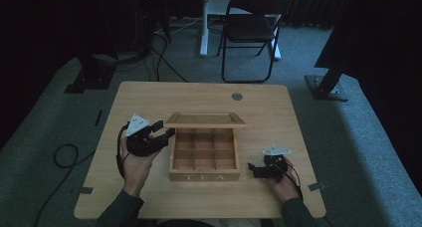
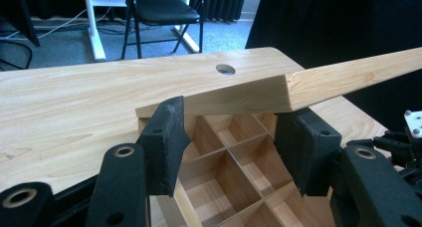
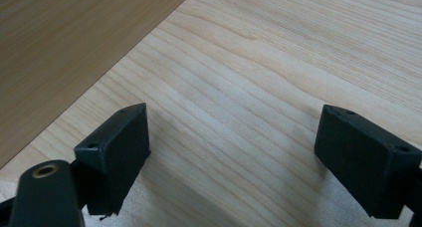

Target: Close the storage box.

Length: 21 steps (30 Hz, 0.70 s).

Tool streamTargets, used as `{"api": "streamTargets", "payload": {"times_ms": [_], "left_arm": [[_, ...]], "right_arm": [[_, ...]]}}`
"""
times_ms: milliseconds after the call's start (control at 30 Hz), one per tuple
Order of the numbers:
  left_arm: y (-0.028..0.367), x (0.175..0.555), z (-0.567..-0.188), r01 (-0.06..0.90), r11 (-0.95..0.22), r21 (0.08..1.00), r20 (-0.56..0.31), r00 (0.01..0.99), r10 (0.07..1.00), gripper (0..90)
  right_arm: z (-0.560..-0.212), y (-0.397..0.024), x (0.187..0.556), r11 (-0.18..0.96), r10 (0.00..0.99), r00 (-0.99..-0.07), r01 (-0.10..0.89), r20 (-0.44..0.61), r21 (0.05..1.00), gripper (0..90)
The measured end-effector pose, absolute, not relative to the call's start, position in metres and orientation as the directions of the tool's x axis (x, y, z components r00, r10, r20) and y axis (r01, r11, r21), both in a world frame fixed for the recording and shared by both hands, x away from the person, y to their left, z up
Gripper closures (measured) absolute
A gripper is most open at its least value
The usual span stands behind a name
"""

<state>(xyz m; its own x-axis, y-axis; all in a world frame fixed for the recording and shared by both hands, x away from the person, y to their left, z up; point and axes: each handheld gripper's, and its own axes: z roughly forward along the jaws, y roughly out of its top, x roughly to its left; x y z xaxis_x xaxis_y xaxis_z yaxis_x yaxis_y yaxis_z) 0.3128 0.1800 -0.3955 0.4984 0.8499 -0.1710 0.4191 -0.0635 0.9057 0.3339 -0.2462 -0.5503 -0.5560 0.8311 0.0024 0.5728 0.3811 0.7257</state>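
A light wooden table point(image 1: 149, 102) with rounded corners stood on a grey carpet, and near its middle sat a square wooden tea box point(image 1: 204, 157) divided into nine small compartments, with the word TEA on its front wall. All the compartments that could be seen were empty. The hinged wooden lid point(image 1: 205, 120) of the box was raised at the far side and stood open, tilted.

The left gripper point(image 1: 161, 132), black with a grey three-cornered plate on top, was held in the person's left hand point(image 1: 135, 165) just beside the left wall of the box, near its far corner. In the left gripper view its jaws were wide apart, one on each side of the lid's corner point(image 2: 286, 90), which hung above them. I cannot tell if the pads touched the wood; they did not clamp it. Below the jaws, the compartments point(image 2: 234, 174) of the box were visible.

The right gripper point(image 1: 254, 168) rested low over the table to the right of the box, near its front right corner, in the person's right hand point(image 1: 284, 184). In the right gripper view its jaws were also spread wide and held nothing, with only the bare tabletop point(image 3: 259, 87) between them and the box's side wall point(image 3: 64, 48) at the upper left.

A black folding chair point(image 1: 251, 30) stood on the carpet beyond the table. A small round hole point(image 1: 237, 96) was in the tabletop near the far edge.
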Motion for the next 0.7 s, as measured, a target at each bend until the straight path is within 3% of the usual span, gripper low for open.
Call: {"api": "streamTargets", "payload": {"times_ms": [700], "left_arm": [[0.1791,0.3030,-0.4025,0.436,-0.053,0.898,-0.188,0.491,0.850,46.5]], "right_arm": [[-0.5503,-0.2461,0.3339,0.380,0.832,-0.555,0.574,0.004,0.726,13.7]]}}
